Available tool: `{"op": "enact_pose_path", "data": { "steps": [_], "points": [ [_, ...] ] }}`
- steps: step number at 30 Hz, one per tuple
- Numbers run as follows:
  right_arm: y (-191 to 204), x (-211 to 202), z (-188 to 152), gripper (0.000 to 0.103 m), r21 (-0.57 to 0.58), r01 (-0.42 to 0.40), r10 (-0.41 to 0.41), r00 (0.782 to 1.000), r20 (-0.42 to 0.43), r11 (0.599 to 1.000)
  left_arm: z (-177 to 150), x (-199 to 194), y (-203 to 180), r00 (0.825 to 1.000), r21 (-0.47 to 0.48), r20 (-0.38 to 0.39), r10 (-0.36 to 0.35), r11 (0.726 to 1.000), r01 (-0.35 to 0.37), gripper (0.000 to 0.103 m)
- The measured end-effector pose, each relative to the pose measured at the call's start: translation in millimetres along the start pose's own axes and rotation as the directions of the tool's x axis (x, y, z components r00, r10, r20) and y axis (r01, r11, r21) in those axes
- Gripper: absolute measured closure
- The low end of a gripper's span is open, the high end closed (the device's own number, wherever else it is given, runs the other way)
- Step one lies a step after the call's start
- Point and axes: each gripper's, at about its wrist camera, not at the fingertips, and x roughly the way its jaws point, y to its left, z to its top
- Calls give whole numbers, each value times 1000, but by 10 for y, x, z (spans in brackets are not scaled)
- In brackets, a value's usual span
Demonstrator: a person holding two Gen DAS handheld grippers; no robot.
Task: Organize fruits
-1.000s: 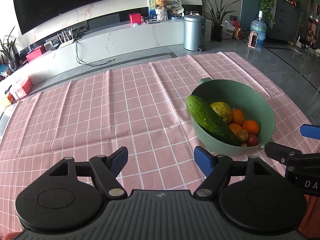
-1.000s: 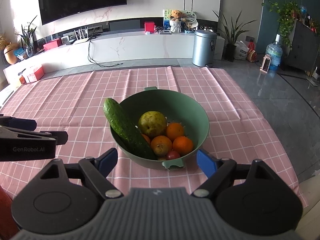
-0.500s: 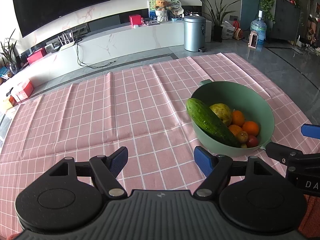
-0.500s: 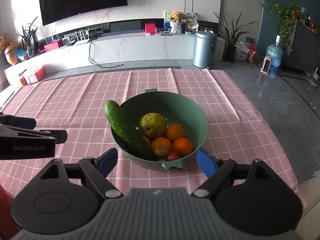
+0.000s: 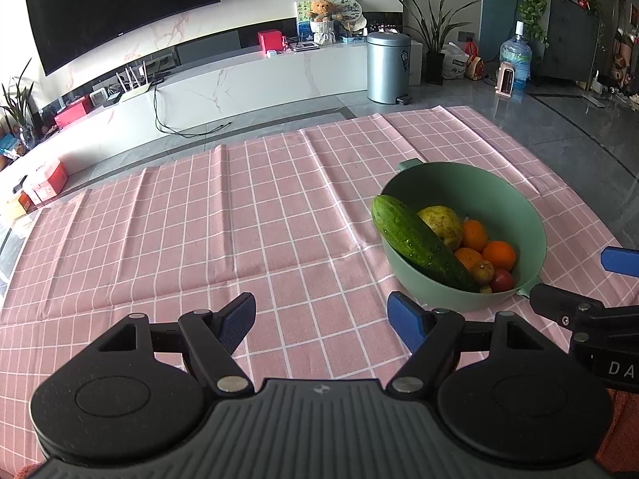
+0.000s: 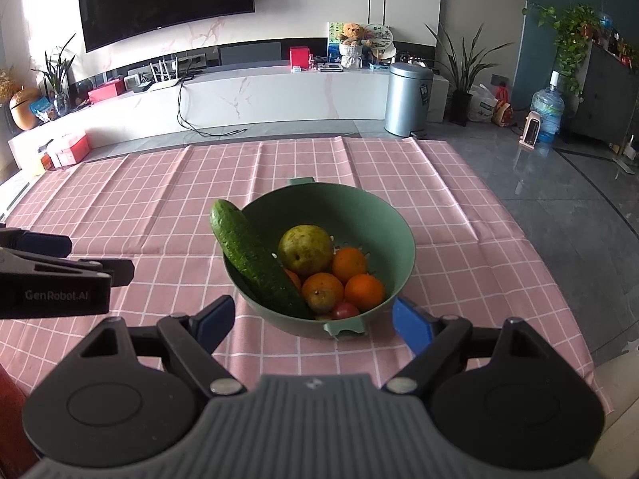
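Observation:
A green bowl (image 6: 359,207) stands on the pink checked tablecloth (image 6: 159,183). In it lie a long cucumber (image 6: 255,261) leaning over the left rim, a yellow-green pear (image 6: 305,249), three oranges (image 6: 363,291) and a small red fruit (image 6: 345,310). My right gripper (image 6: 313,321) is open and empty, just in front of the bowl's near handle. My left gripper (image 5: 321,317) is open and empty above bare cloth, left of the bowl (image 5: 499,199). The cucumber (image 5: 419,241) also shows in the left wrist view.
The table's right edge (image 6: 539,263) drops to a grey floor. Beyond the far edge stand a white TV bench (image 6: 279,95) and a metal bin (image 6: 409,97). The left gripper's side shows in the right wrist view (image 6: 60,275).
Both grippers have drawn back and risen slightly from the bowl. The bowl and fruit have not moved. Both grippers remain open.

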Motion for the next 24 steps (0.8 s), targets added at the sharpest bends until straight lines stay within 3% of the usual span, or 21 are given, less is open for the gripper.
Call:
{"op": "enact_pose_path", "data": {
  "steps": [24],
  "points": [
    [36,-34,-6,19,0,3,-3,1000,-2,1000,-39,-46,20,1000,-4,3,3,1000,-3,15]
  ]
}}
